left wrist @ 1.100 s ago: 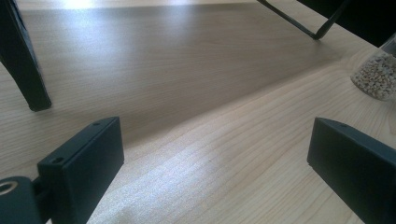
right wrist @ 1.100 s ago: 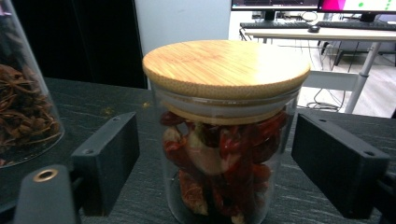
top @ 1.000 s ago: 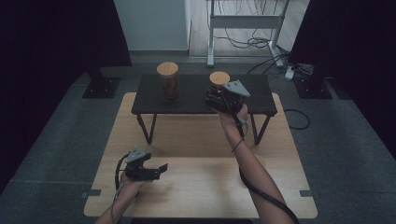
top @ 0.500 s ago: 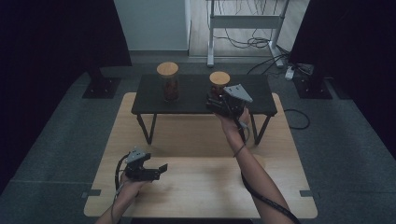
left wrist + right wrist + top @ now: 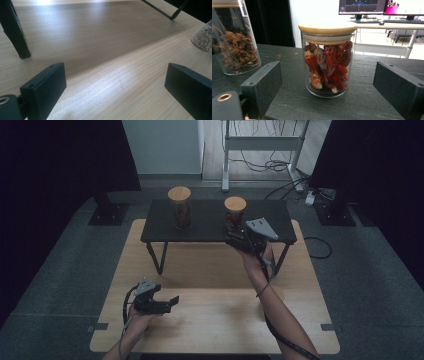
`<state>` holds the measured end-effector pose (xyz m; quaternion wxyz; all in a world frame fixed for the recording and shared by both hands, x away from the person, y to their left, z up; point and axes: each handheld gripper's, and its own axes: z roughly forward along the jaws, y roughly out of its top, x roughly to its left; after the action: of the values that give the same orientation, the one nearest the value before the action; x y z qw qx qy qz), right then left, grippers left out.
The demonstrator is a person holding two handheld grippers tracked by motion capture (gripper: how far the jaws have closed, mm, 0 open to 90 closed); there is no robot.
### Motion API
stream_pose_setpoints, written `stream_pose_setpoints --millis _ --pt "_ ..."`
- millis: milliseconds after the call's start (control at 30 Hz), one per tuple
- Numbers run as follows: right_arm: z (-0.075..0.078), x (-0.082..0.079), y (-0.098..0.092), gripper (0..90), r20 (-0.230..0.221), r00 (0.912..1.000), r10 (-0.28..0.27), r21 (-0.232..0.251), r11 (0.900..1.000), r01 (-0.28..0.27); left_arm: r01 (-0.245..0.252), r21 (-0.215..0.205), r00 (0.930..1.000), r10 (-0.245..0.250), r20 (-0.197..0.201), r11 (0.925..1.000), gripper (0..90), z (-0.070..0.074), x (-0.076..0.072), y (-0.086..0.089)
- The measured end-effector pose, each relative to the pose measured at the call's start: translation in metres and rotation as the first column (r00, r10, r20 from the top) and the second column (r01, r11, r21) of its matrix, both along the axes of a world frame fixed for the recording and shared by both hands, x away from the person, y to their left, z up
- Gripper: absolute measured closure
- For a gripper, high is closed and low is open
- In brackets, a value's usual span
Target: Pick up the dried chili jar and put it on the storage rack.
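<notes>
A short glass jar of red dried chillies point(image 5: 326, 60) with a bamboo lid stands on the small black table point(image 5: 210, 232); from above the chilli jar point(image 5: 234, 211) is at the table's right half. My right gripper point(image 5: 329, 92) is open, its jaws wide on either side of the jar and just short of it. A taller jar of star anise point(image 5: 235, 40) stands to the left, seen from above as the star anise jar point(image 5: 180, 206). My left gripper point(image 5: 172, 301) rests low over the wooden tabletop point(image 5: 107, 75), open and with nothing in it.
A glass container of pale grains point(image 5: 203, 37) sits at the right edge of the left gripper view. The black table's legs point(image 5: 15, 35) stand on the wooden surface. A desk with monitors point(image 5: 387, 7) lies beyond the black table.
My right gripper has moved forward and a little left toward the chilli jar. The left gripper has stayed in place.
</notes>
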<state>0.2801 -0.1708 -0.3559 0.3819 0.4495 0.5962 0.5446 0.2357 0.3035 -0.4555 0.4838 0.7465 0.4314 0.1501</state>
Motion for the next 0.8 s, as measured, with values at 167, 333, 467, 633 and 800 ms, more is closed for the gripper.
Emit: stream_pose_setpoints --millis 167,333,467,633,800 --pt "-0.003 -0.007 -0.004 8.3 -0.001 1.0000 0.009 0.006 1.000 -0.009 0.001 0.002 1.0000 -0.001 0.001 1.0000 3.3 0.000 0.000 0.000" --pt "-0.008 -0.017 -0.005 8.8 -0.001 0.9999 0.015 0.014 1.000 -0.015 0.001 0.003 1.0000 -0.001 0.004 1.0000 3.3 0.001 -0.001 -0.001" --pt "-0.012 -0.023 -0.005 9.1 -0.009 0.9997 0.023 0.016 1.000 -0.023 0.002 0.004 1.0000 -0.002 0.005 1.0000 3.3 0.001 -0.001 -0.001" --pt "-0.019 -0.032 -0.007 9.5 -0.013 0.9995 0.029 0.022 0.999 -0.029 0.002 0.006 1.0000 -0.002 0.007 1.0000 3.3 0.001 -0.002 -0.001" --pt "-0.026 -0.041 -0.009 9.5 -0.013 0.9993 0.034 0.030 0.999 -0.034 0.002 0.008 1.0000 -0.002 0.007 1.0000 3.3 0.001 -0.002 -0.002"
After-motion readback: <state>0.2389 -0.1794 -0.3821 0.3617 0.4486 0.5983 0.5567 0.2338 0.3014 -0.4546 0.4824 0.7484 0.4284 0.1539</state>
